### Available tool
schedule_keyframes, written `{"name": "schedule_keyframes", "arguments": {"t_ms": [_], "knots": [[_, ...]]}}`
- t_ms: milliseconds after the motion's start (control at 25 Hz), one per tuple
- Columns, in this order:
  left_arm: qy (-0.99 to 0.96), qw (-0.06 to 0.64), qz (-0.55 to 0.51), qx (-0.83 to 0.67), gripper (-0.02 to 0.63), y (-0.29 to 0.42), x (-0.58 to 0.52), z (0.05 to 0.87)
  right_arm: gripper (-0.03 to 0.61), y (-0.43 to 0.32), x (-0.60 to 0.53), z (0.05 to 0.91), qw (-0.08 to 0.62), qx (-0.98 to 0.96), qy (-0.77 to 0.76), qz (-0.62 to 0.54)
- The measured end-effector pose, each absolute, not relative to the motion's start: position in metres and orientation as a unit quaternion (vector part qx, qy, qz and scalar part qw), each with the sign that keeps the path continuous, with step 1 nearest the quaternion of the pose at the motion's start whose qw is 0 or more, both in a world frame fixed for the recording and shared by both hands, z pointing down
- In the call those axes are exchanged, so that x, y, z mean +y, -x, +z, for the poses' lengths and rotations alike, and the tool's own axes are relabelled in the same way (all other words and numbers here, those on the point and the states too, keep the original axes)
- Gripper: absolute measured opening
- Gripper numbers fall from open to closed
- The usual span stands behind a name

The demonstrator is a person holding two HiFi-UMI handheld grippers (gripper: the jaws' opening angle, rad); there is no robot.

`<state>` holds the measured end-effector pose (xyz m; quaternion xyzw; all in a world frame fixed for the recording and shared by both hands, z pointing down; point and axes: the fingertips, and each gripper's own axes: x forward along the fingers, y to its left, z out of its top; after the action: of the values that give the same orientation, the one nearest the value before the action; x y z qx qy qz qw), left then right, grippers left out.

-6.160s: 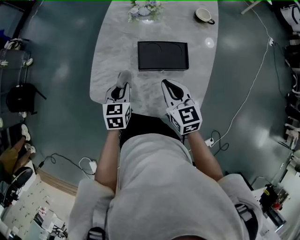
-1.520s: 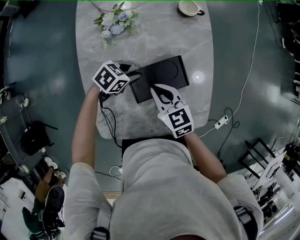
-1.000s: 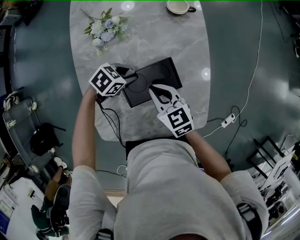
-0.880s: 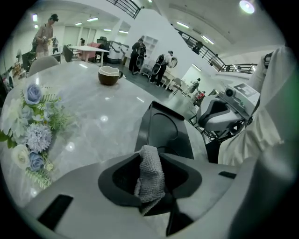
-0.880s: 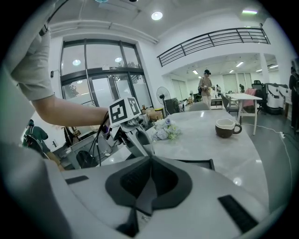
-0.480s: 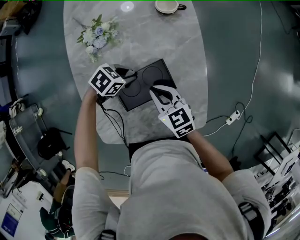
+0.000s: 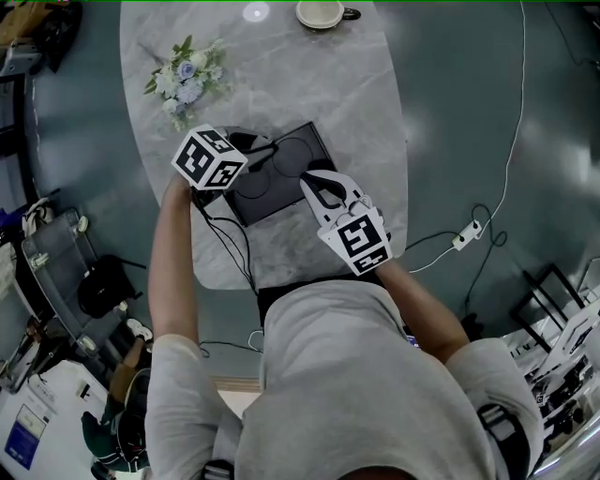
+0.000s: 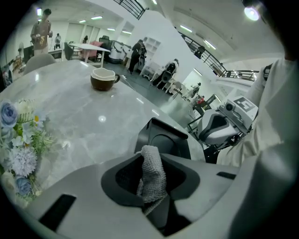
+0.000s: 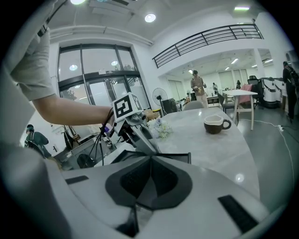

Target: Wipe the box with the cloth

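The black box (image 7: 277,172) lies on the grey marble table (image 7: 366,103), with round recesses in its top. My left gripper (image 7: 263,150) is at the box's far left corner, shut on a grey knit cloth (image 8: 153,179). Its jaws have just been closing on the cloth, which stands up between the pads (image 8: 182,175). The box (image 8: 164,139) shows just beyond it. My right gripper (image 7: 315,179) rests over the box's near right side, jaws shut with nothing between them. In the right gripper view the box (image 9: 180,158) lies beyond the right gripper (image 9: 150,159), and the left gripper (image 9: 135,128) reaches down to the box.
A bunch of pale flowers (image 7: 180,79) lies at the table's far left. A cup (image 7: 321,13) stands at the far end. A black cable (image 7: 225,242) hangs from the left gripper over the near table edge. People and furniture are far off in the room.
From the table's near edge both grippers have come onto the box. Over the last second they slid slightly across it; the left still holds the cloth and the right stays shut.
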<state>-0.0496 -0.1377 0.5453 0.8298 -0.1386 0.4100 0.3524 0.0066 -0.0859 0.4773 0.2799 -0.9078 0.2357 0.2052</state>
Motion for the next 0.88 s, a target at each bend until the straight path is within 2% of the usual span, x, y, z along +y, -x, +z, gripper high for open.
{"name": "schedule_keyframes", "arguments": {"t_ms": [280,880], "knots": [[-0.831,0.376,0.387,-0.133,0.106,0.025,-0.152,0.547,0.028,-0.029,-0.095,0.48,0.202,-0.908,-0.278,0.24],[-0.841,0.365,0.38,-0.124,0.107,-0.026,-0.181,0.544,0.028,-0.072,-0.12,0.484,0.181,-0.906,-0.28,0.262]]}}
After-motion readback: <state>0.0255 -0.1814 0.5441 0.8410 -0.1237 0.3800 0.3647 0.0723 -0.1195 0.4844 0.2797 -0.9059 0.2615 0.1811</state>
